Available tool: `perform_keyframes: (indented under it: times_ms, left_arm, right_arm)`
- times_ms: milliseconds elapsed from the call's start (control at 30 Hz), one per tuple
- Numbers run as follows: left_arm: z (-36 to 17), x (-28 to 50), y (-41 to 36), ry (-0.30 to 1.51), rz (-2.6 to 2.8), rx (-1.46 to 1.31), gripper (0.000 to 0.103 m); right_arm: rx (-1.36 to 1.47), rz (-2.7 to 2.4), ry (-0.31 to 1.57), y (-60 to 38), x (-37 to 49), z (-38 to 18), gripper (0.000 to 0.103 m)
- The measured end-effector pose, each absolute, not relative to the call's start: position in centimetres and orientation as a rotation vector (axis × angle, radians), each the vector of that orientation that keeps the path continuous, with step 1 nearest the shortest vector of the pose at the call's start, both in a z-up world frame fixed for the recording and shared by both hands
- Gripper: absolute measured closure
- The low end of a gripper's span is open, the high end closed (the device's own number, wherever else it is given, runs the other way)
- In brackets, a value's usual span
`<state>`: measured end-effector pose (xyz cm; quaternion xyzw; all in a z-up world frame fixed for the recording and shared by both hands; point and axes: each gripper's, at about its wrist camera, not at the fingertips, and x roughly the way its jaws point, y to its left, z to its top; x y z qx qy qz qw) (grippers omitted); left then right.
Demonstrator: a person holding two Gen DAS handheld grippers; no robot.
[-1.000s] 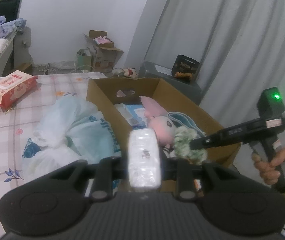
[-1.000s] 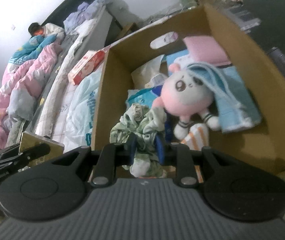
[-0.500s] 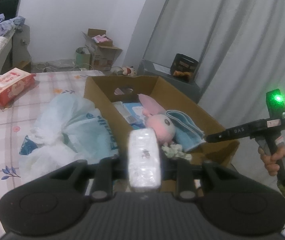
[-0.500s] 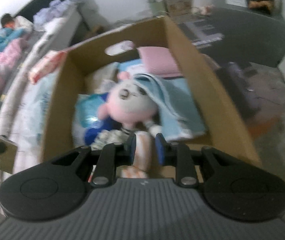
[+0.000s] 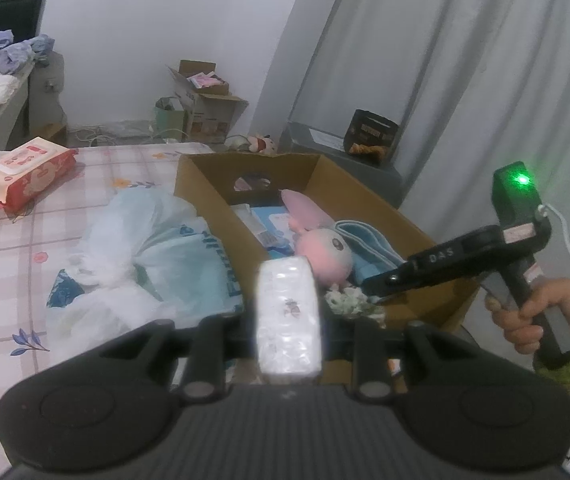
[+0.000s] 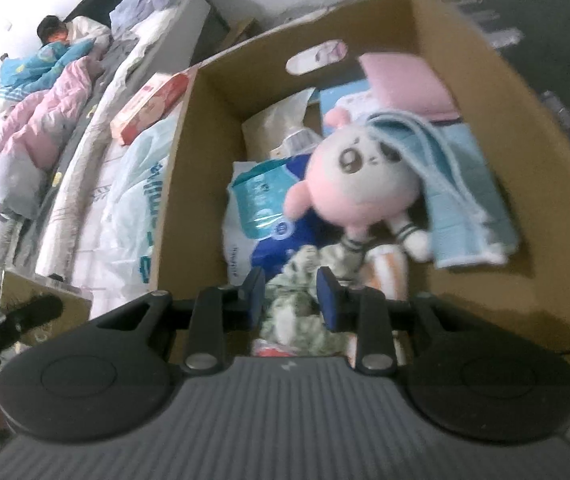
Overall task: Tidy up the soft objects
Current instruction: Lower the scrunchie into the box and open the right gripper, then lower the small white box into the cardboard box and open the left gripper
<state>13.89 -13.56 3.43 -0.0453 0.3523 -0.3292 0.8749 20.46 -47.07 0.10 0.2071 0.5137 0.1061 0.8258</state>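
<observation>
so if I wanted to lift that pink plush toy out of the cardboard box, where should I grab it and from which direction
Probably the round pink head, taken from above. The pink plush toy lies face up in the cardboard box, and its head is the bulkiest exposed part. A light blue towel drapes over one side of the head, so close the fingers across the uncovered cheek side. The small legs look too thin for a secure hold.

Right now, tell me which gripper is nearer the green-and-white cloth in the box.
Right. The right gripper straddles the green-and-white cloth inside the cardboard box; the left gripper holds a white pack outside.
</observation>
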Motion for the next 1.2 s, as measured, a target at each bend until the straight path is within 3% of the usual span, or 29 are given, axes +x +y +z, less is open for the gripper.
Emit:
perform_keyframes:
  times_ms: [133, 200, 233, 667, 700, 800, 933, 1200]
  left_arm:
    - [3.8, 13.9, -14.1, 0.732, -0.724, -0.080, 0.076]
    - [4.1, 14.3, -15.0, 0.745, -0.771, -0.073, 0.076]
    - [4.2, 14.6, -15.7, 0.758, -0.800, -0.075, 0.076]
    - [0.2, 21.5, -32.4, 1.124, -1.026, -0.082, 0.075]
    - [-0.5, 21.7, -33.3, 1.139, -1.031, -0.111, 0.071]
    - [-2.9, 22.6, -35.3, 1.215, -0.964, -0.129, 0.037]
    - [-3.8, 22.7, -35.3, 1.249, -0.876, -0.105, 0.036]
    - [0.6, 21.2, -29.5, 1.083, -0.849, -0.044, 0.031]
  right_arm:
    - [0.544, 0.274, 1.070, -47.1, 20.1, 0.7, 0.070]
    - [0.577, 0.283, 1.032, -47.4, 19.3, 1.6, 0.056]
    - [0.588, 0.279, 1.005, -47.7, 18.8, 2.2, 0.054]
    - [0.703, 0.081, 0.670, -55.8, 6.3, 7.5, 0.042]
    - [0.717, 0.067, 0.657, -56.4, 5.4, 7.4, 0.041]
    - [0.750, 0.024, 0.636, -57.9, 3.1, 6.6, 0.039]
    - [0.789, -0.015, 0.639, -59.3, 1.3, 4.7, 0.038]
    - [0.842, -0.018, 0.622, -59.1, 0.9, 1.4, 0.037]
